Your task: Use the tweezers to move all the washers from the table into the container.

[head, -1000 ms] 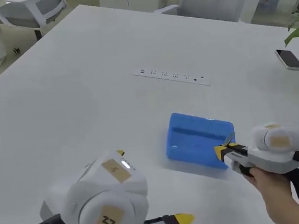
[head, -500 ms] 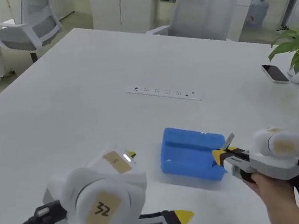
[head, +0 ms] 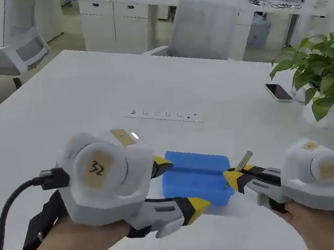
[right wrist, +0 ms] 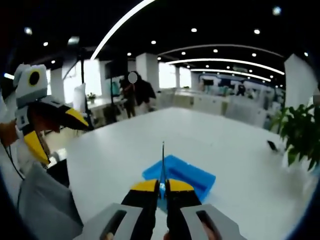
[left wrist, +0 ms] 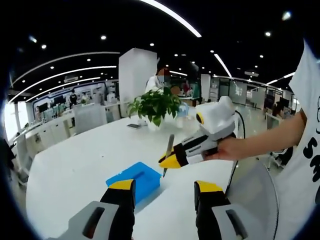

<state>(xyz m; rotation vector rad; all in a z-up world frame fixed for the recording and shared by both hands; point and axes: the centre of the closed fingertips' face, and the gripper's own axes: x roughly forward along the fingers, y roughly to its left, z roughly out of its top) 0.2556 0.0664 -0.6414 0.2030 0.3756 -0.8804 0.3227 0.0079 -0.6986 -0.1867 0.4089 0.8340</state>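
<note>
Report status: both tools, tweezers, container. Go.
Left tool open, empty. Right tool shut on thin metal tweezers, tips by the blue rectangular plastic container on white table. Left tool flanks container's opposite side.

Showing "32" in dark, tilted digits on the round tan sticker at the back of the left gripper, at 8 o'clock in the head view. Carrying black lettering, cut off and unreadable, on a white shirt at 3 o'clock in the left gripper view.

container 1 | tweezers 1 | power strip 1 | phone 1 | plant 1
</note>
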